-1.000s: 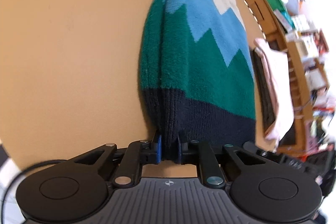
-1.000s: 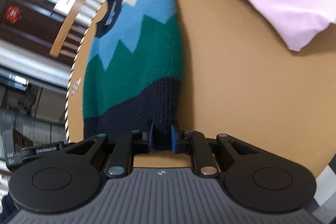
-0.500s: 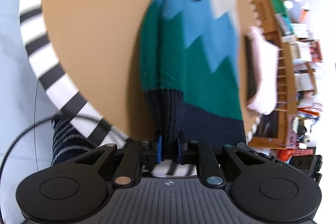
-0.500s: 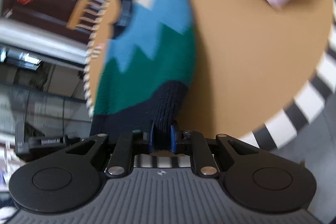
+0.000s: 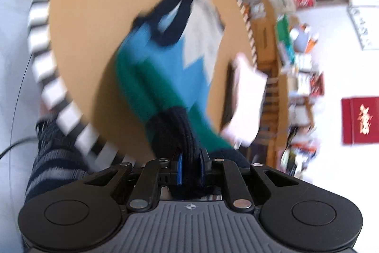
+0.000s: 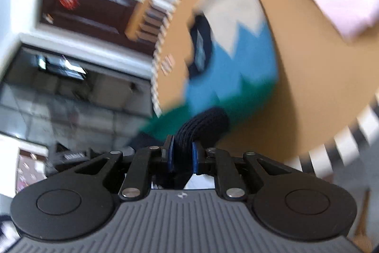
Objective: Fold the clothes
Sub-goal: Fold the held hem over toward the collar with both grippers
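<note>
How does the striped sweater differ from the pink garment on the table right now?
The sweater is knit in navy, green, blue and cream zigzag bands; the pink garment is one plain pale colour. The sweater's navy hem is clamped in the left gripper and the right gripper and raised; the pink garment lies untouched, already folded. Both are on the round tan table.

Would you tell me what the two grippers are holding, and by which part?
Both the left gripper and right gripper pinch the sweater by its navy ribbed hem.
</note>
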Motion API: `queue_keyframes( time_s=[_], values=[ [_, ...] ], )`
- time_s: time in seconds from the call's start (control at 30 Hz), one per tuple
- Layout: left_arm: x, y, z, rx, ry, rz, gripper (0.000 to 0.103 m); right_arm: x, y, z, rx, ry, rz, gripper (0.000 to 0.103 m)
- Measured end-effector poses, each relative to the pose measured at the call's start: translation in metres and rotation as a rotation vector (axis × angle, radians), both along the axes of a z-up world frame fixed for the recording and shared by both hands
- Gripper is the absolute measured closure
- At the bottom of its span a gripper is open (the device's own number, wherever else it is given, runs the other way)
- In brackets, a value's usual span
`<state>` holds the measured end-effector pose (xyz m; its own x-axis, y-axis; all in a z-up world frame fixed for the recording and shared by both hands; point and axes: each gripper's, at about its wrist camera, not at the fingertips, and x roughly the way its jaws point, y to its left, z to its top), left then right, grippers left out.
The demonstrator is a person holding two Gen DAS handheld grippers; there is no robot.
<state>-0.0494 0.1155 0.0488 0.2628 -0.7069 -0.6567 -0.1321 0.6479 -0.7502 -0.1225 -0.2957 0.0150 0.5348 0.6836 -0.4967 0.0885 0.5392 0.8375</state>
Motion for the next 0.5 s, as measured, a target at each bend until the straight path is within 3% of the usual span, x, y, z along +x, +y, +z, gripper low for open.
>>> queue_keyframes(
  time_s=[0.13, 0.23, 0.37, 0.5],
  values=[
    [0.073, -0.022, 0.027, 0.070, -0.187, 0.000, 0.089, 0.073, -0.020, 0.027, -0.037, -0.122, -0.052, 0.088],
    [0.143, -0.051, 0.034, 0.137, -0.283, 0.005, 0.089, 0.140, -0.034, 0.028, -0.067, -0.136, -0.116, 0.088],
    [0.237, -0.090, 0.009, 0.210, -0.278, 0.072, 0.089, 0.236, -0.040, 0.005, -0.107, -0.073, -0.229, 0.088],
    [0.304, -0.120, -0.038, 0.273, -0.201, 0.110, 0.089, 0.311, -0.041, -0.038, -0.229, 0.028, -0.300, 0.088]
  ],
)
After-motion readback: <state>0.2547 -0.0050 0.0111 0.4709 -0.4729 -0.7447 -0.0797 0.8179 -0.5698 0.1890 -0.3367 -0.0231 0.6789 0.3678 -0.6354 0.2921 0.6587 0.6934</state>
